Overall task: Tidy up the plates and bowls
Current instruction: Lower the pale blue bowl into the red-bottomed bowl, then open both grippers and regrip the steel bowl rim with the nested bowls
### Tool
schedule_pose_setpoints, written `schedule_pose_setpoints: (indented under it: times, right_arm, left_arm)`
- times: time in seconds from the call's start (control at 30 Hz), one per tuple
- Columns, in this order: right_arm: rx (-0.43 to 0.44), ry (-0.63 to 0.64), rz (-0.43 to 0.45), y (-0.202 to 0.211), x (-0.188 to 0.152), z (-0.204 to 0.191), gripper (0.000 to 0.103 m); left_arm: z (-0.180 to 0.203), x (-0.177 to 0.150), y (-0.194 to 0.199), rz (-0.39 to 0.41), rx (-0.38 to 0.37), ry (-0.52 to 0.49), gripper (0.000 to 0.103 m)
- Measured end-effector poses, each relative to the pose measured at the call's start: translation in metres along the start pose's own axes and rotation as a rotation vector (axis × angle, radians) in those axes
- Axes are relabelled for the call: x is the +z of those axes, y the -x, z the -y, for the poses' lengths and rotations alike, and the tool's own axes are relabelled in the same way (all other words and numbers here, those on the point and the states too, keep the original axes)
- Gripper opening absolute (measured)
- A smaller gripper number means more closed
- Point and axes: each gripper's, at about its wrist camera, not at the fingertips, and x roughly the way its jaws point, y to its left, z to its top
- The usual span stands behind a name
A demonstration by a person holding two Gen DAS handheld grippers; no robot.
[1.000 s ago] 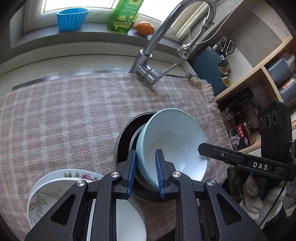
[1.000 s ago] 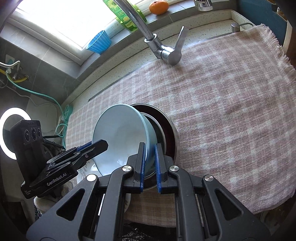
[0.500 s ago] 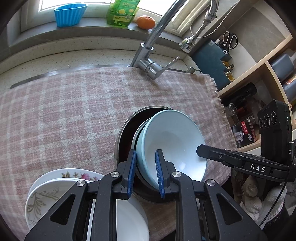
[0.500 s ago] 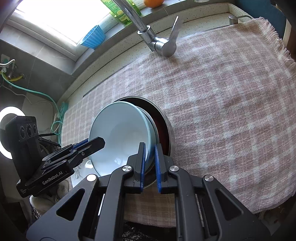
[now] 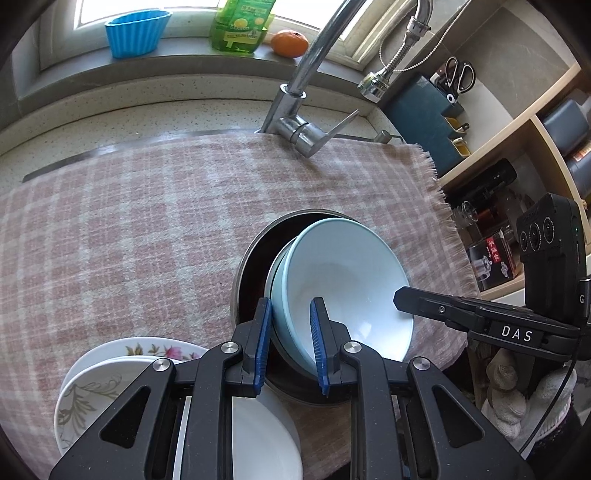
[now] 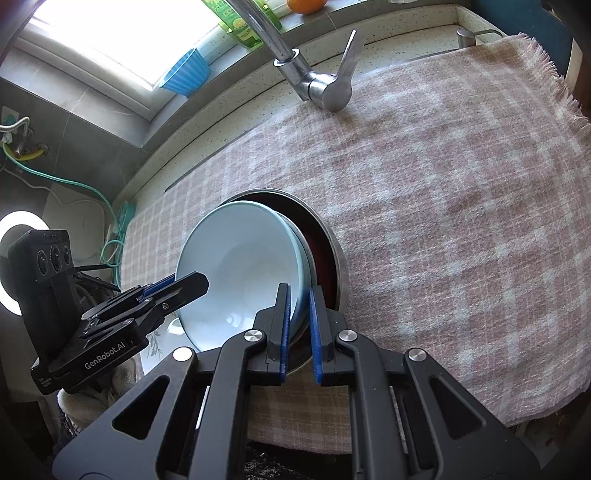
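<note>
A light blue bowl [image 5: 343, 280] sits tilted in a steel bowl with a dark inside [image 5: 255, 254], on a pink checked cloth [image 5: 129, 229]. A second bowl rim shows just under the blue one. My left gripper [image 5: 290, 325] is shut on the blue bowl's near rim. My right gripper [image 6: 298, 317] is shut on the opposite rim of the same bowl [image 6: 240, 269]. The right gripper also shows in the left wrist view [image 5: 400, 295]. The left gripper also shows in the right wrist view [image 6: 199, 282]. A stack of floral plates [image 5: 110, 369] lies at the lower left.
A steel tap [image 5: 303, 110] rises at the back edge of the cloth. A blue cup [image 5: 135, 31], a green soap bottle [image 5: 240, 26] and an orange [image 5: 290, 42] stand on the window sill. Shelves with jars and boxes [image 5: 498, 221] stand to the right.
Both grippers keep their hold on the blue bowl. The bowl and both grippers have shifted slightly toward the near edge of the cloth, with the tap now nearer the frame centre.
</note>
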Motion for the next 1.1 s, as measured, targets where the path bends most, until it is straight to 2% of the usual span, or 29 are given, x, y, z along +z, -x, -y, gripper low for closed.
schedule_pose_setpoints:
  times: [0.77, 1.1]
  right_arm:
    - [-0.002, 0.006, 0.012, 0.003, 0.001, -0.002, 0.010]
    - [0.028, 0.000, 0.076, 0.023, 0.003, 0.005, 0.012]
  left_arm:
    - [0.001, 0.001, 0.000, 0.002, 0.010, -0.009, 0.019]
    - [-0.009, 0.004, 0.016, 0.039, 0.001, 0.018, 0.020]
